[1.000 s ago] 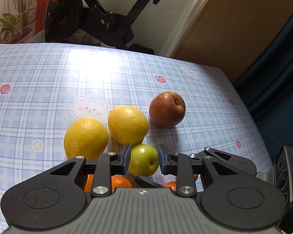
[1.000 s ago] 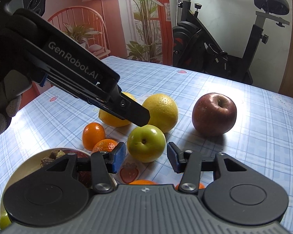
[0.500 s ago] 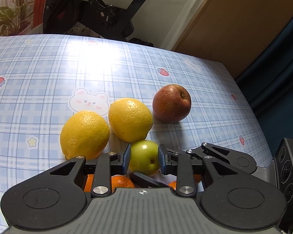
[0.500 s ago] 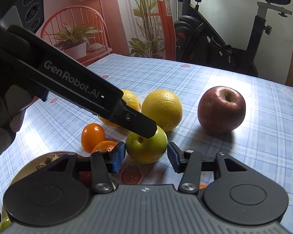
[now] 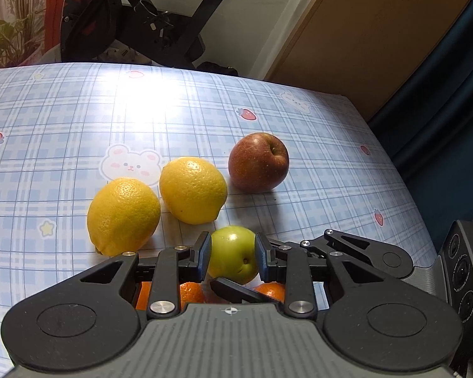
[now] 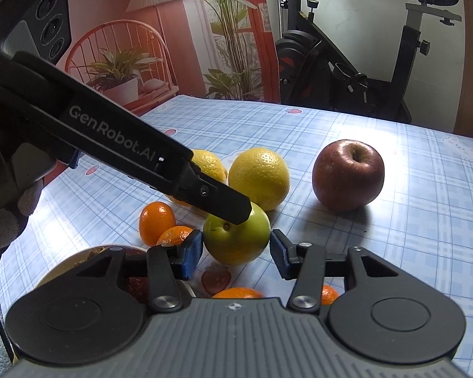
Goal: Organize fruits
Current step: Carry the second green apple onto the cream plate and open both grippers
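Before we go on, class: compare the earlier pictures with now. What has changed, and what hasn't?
The left gripper eased forward around the green apple, which rolled slightly; whether it is clamped is unclear. The right gripper stayed open around it. Lemons, red apple and tangerines kept still.

Two lemons (image 5: 154,204) side by side on the tablecloth (image 5: 78,119); apple (image 5: 258,162) right of them, smaller fruit (image 5: 233,253) in front
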The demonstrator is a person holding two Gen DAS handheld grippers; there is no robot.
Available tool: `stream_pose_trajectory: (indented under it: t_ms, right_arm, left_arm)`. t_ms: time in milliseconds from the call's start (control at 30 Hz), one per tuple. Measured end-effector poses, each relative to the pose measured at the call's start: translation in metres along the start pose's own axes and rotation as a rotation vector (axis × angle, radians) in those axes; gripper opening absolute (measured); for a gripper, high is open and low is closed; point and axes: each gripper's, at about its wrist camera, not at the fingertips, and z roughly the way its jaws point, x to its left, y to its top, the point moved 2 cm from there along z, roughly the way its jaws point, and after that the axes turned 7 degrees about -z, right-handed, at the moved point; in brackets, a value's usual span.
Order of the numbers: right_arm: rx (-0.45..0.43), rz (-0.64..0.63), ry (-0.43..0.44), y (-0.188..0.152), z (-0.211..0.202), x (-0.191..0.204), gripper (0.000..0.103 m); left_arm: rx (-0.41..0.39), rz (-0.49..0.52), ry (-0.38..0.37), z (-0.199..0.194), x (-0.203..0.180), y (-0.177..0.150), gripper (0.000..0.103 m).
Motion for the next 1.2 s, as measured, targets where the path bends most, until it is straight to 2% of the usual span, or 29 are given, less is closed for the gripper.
stream_pose_trajectory:
  t_ms: [233,433,600,900,1200]
  right_arm:
    - [-0.033,-0.015,0.002,0.008,-0.026,0.014,0.05]
    - [-0.059,-0.03,0.013,0.008,-0.045,0.04,0.05]
    - [-0.062,-0.054,0.036,0.006,-0.056,0.069,0.05]
    - [-0.039,-0.104,0.082,0.003,-0.054,0.117,0.05]
    - [0.007,-0.115,0.117,-0.003,-0.038,0.134,0.05]
  left_arm:
    - [-0.027,0.022,-0.009,-0.031,-0.011,-0.009,0.031]
    - [-0.045,0.05,0.005,-0.061,-0.016,-0.025,0.031]
    - [-0.059,0.036,0.007,-0.089,-0.006,-0.046,0.031]
    - [-0.088,-0.016,0.009,-0.122,0.023,-0.078,0.031]
    - [-0.082,-0.047,0.011,-0.127,0.047,-0.093,0.031]
